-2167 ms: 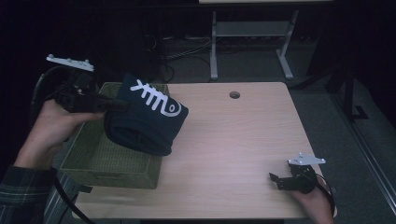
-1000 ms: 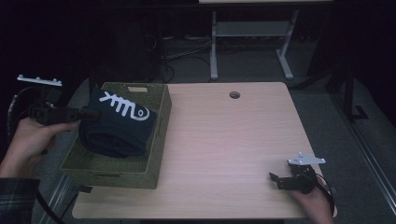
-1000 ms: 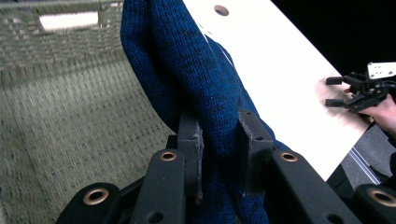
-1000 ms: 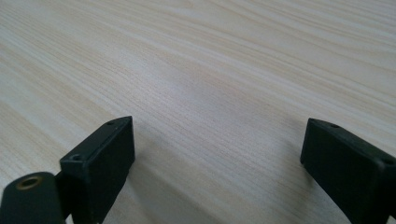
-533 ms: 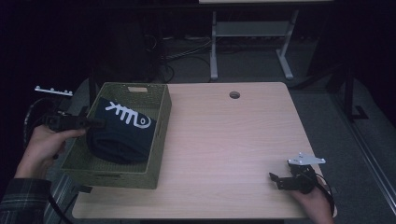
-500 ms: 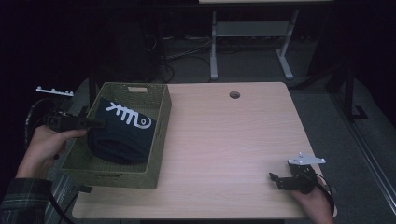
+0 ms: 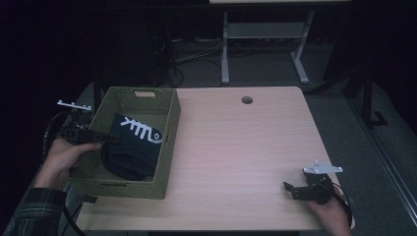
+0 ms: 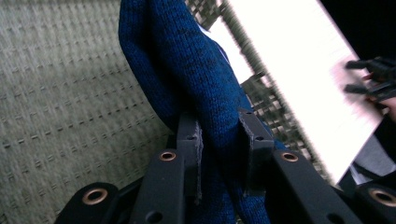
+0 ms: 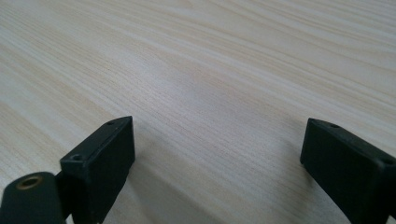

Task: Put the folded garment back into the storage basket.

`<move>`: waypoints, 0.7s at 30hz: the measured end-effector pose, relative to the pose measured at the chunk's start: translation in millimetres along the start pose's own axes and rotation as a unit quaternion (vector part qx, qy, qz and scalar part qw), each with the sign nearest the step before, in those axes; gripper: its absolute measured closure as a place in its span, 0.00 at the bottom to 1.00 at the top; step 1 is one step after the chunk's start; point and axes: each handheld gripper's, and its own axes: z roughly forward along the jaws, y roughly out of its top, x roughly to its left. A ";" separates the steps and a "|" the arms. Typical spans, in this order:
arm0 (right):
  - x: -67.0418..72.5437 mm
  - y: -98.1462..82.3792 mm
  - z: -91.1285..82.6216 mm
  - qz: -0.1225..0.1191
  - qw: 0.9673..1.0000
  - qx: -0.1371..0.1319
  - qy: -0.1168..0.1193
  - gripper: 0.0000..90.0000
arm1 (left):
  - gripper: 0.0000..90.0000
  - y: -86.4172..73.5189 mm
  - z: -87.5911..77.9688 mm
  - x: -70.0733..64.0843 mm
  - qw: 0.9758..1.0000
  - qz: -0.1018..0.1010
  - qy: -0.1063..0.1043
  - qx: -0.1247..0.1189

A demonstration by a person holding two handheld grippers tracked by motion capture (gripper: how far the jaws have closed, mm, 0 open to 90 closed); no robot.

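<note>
1. The left gripper is at about 9 o'clock of the table in the high view, held by the person's left hand at the left wall of the basket.
2. Its jaws are closed on a fold of the dark blue knitted sweater; in the left gripper view both pads press the knit from two sides, with only a narrow gap that is full of fabric.
3. The sweater is inside the green woven basket, in the lower half of it, and it sits low between the walls.
4. A white fish-bone pattern is on the upper side of the sweater, toward 12 o'clock from the dark heap.
5. The basket stands on the left part of the wooden table, from about 8 to 10 o'clock, and its left edge reaches the table edge.
6. The right gripper is at about 4 o'clock on the table, well apart from the basket, in the person's right hand.
7. Its jaws stand wide open with nothing between them; in the right gripper view the bare wood is between them.
8. A small round hole is in the tabletop near 12 o'clock.
</note>
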 end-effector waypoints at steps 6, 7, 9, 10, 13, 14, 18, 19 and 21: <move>-0.2 0.0 0.1 -0.001 1.000 -0.001 0.000 0.11 | 0.80 -4.6 10.8 11.8 0.999 0.007 0.045 0.025; -0.2 0.0 0.1 -0.001 1.000 -0.001 0.000 0.11 | 0.80 -5.6 12.1 14.6 0.998 0.009 0.055 0.032; -0.2 0.0 0.1 -0.002 1.000 -0.001 0.000 0.11 | 0.78 -7.7 15.0 18.2 0.997 0.012 0.073 0.039; -0.3 0.0 0.2 -0.002 1.000 -0.001 0.000 0.11 | 0.78 -8.5 16.0 19.6 0.996 0.013 0.079 0.044; -0.2 0.0 0.1 -0.002 1.000 -0.001 0.000 0.11 | 0.74 -11.6 20.3 24.0 0.992 0.016 0.108 0.057; -0.2 0.0 0.1 -0.002 1.000 -0.001 0.000 0.11 | 0.74 -12.5 21.9 24.9 0.991 0.017 0.116 0.062; -0.3 0.0 0.2 -0.002 1.000 -0.001 0.000 0.11 | 0.69 -15.2 26.5 27.6 0.987 0.017 0.141 0.071; -0.3 0.0 0.2 -0.002 1.000 -0.001 0.000 0.11 | 0.68 -15.6 27.3 28.6 0.987 0.018 0.145 0.073; -0.3 0.0 0.2 -0.002 1.000 -0.001 0.000 0.11 | 0.66 -16.1 28.0 29.9 0.985 0.016 0.154 0.076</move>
